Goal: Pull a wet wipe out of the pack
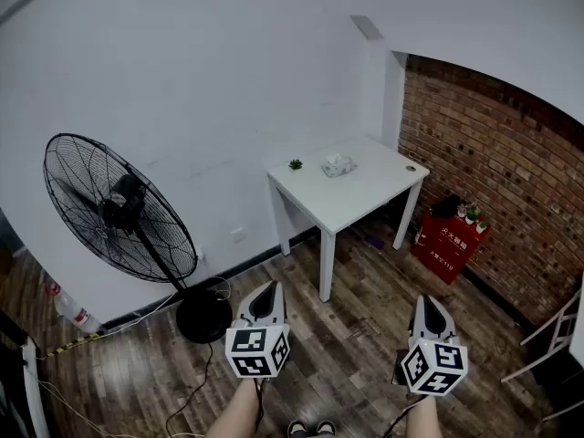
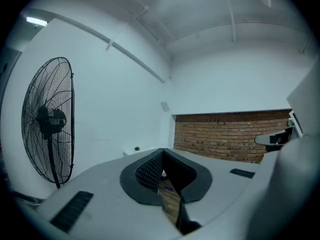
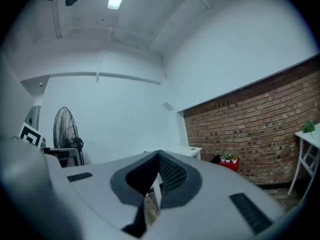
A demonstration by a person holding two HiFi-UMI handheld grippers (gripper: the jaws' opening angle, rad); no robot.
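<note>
The wet wipe pack (image 1: pixel 338 164) is a small pale packet lying on a white table (image 1: pixel 365 199) across the room, next to a tiny green plant (image 1: pixel 296 164). Both grippers hang low in the head view, well short of the table and above the wooden floor. My left gripper (image 1: pixel 267 289) is shut with nothing in it, and in its own view the jaw tips meet (image 2: pixel 162 152). My right gripper (image 1: pixel 427 301) is likewise shut and empty, with its tips together (image 3: pixel 159 154). The pack is too small to make out in either gripper view.
A big black standing fan (image 1: pixel 119 213) stands to the left of the table, its cable trailing over the floor. A red crate (image 1: pixel 449 242) with small plants sits by the brick wall (image 1: pixel 493 172). A white rack (image 1: pixel 557 336) is at the far right.
</note>
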